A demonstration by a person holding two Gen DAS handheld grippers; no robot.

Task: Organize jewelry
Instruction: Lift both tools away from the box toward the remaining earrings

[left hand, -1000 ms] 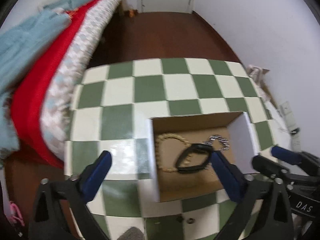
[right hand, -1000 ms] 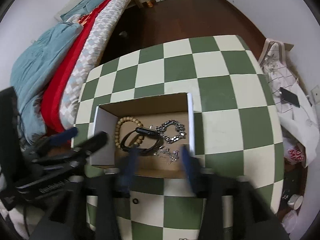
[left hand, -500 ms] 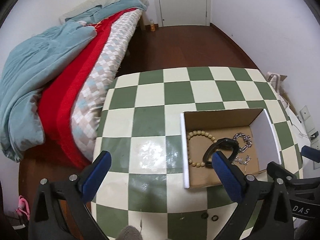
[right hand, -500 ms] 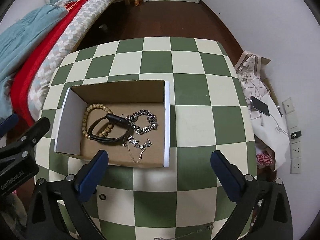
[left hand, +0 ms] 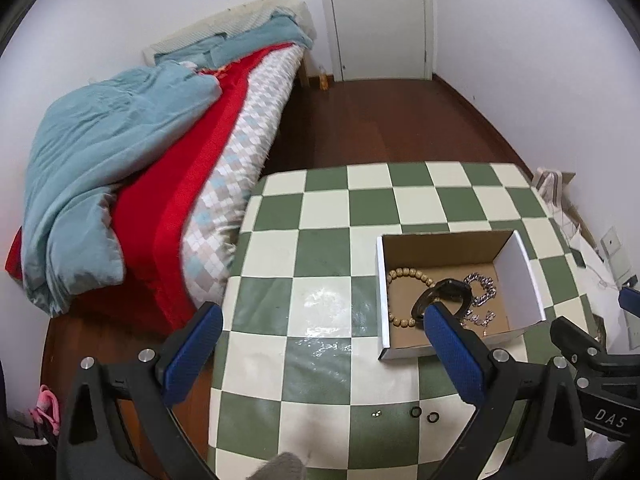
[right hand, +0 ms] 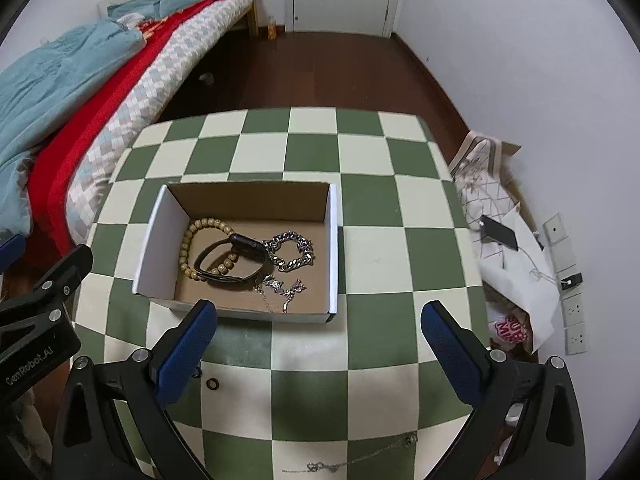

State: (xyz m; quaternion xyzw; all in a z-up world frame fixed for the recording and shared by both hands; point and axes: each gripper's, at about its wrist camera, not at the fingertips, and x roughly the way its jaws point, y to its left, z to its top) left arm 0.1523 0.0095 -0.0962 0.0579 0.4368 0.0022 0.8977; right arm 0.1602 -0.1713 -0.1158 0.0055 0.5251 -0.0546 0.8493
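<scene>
A checkered table (right hand: 372, 248) carries an open cardboard box (right hand: 332, 240). Inside the box lie a wooden bead bracelet (right hand: 188, 240), a black band (right hand: 232, 276) across it and silver chains (right hand: 292, 252) beside it. Before the box hover the left gripper (left hand: 320, 344) and right gripper (right hand: 320, 336) — both spread wide, empty. Small black rings (right hand: 213, 384) lie outside the box — near its front.

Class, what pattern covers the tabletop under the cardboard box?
A green-and-cream checkerboard covers the tabletop; the right wrist view shows it best.
</scene>
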